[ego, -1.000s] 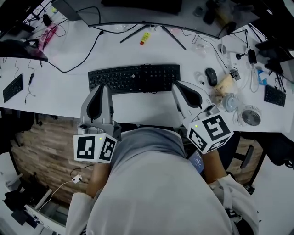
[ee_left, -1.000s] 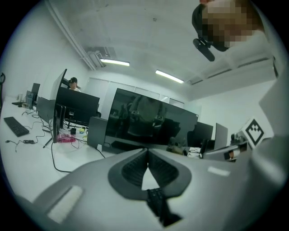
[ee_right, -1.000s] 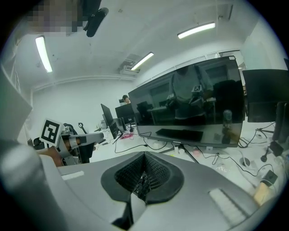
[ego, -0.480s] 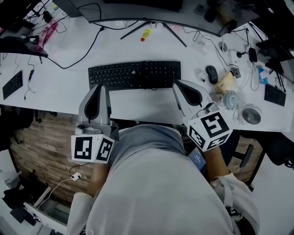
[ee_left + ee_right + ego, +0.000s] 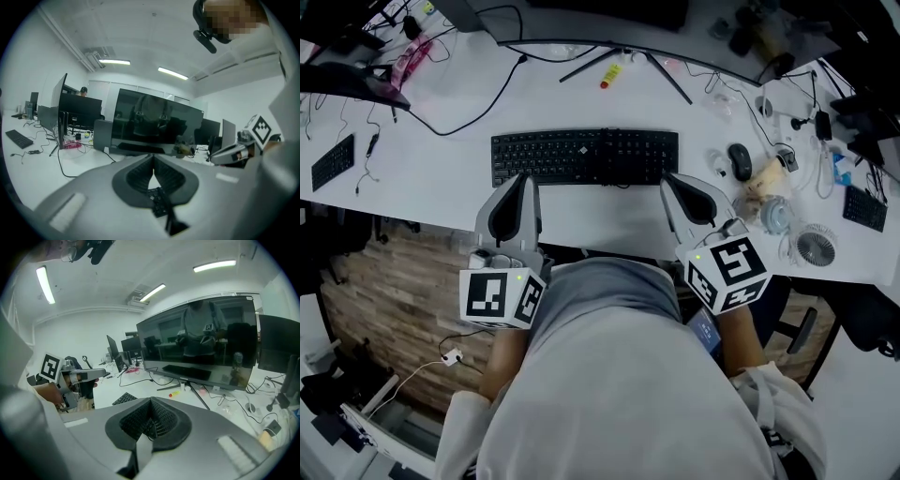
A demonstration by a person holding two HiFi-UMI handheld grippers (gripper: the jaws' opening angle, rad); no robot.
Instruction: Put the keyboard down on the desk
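the keyboard (image 5: 586,156) lies flat on the desk (image 5: 412,183). left gripper (image 5: 525,179) and right gripper (image 5: 668,180) sit at its near edge, fingers pressed together, holding nothing.

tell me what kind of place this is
Most likely an open-plan office: a long white desk with a black keyboard and mouse, a wide monitor, and more screens beyond.

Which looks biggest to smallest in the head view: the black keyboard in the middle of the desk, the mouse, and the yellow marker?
1. black keyboard, clearly largest
2. mouse
3. yellow marker, about the mouse's size; it lies farther away, so these two are unsure
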